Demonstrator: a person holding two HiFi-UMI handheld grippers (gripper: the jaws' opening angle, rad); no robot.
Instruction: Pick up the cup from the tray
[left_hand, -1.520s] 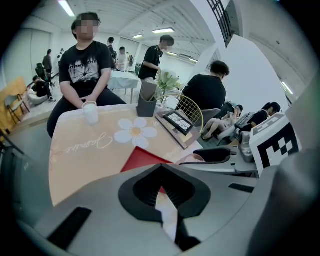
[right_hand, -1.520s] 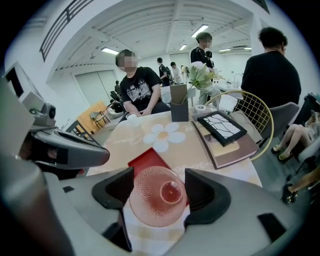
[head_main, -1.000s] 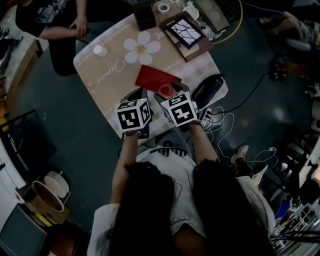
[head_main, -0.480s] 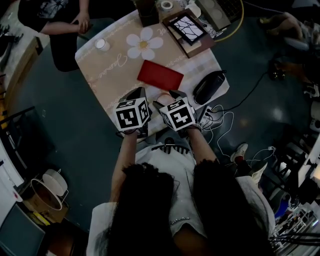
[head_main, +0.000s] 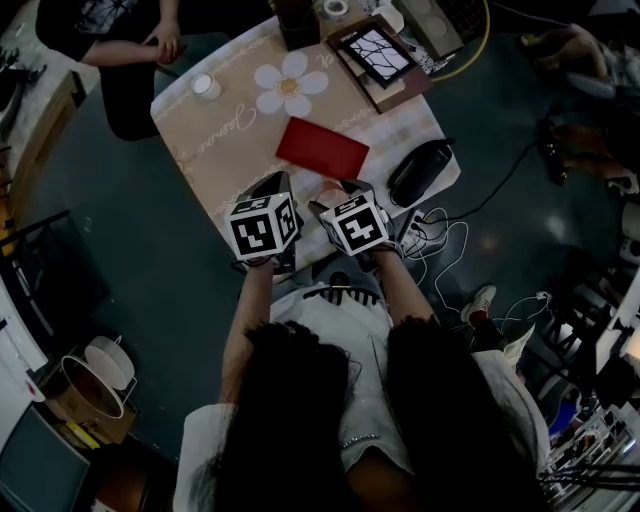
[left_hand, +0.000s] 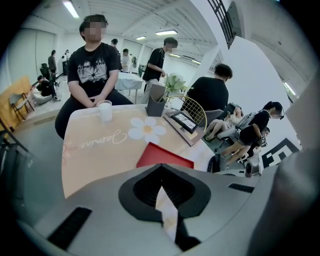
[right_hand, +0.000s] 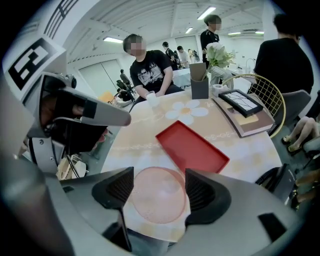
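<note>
While the cup (right_hand: 155, 197) sits pinched between the right gripper's (right_hand: 161, 186) wide-set jaws, clear of the red tray (right_hand: 192, 147) near the table's (right_hand: 135, 142) edge, the pick looks done, needing only a steady hold; the left gripper (left_hand: 162, 192) is pressed together, empty.

The head view is dim and underexposed: the floor (head_main: 120, 250) is almost black, the tabletop (head_main: 225, 140) the lightest patch. Both gripper views are bright under ceiling strip lights (left_hand: 70, 9), bent by fisheye, with black corners. The cup (right_hand: 155, 195) looks soft, perhaps out of focus.
</note>
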